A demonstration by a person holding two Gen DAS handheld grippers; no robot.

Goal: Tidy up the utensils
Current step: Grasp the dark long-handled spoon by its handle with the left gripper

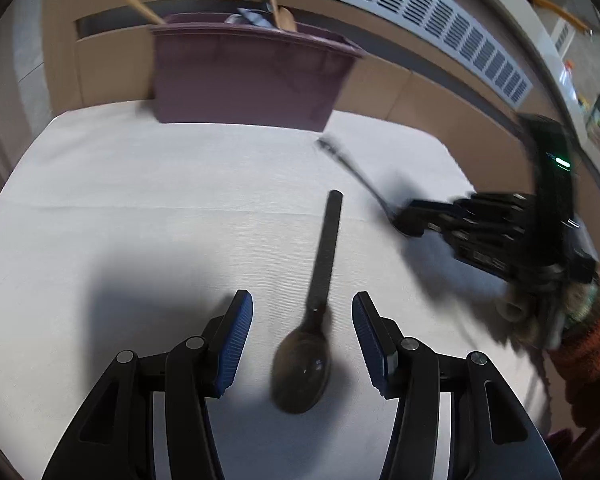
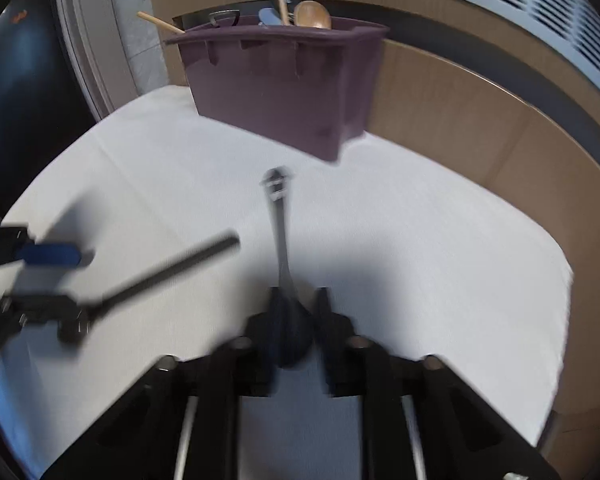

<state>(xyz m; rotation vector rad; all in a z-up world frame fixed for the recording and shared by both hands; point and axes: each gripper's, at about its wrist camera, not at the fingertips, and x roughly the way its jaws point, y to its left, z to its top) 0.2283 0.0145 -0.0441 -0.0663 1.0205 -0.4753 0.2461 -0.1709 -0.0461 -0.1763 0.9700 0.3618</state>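
Metal spoon (image 2: 281,236) pinched at its bowl by the right gripper (image 2: 296,308); left gripper (image 1: 302,320) spread over the black spoon (image 1: 312,320). Next: carry to the purple bin (image 2: 276,88) at the desk's far edge.

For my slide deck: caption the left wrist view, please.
Open left gripper straddling a dark spoon on the white cloth, purple bin behind.
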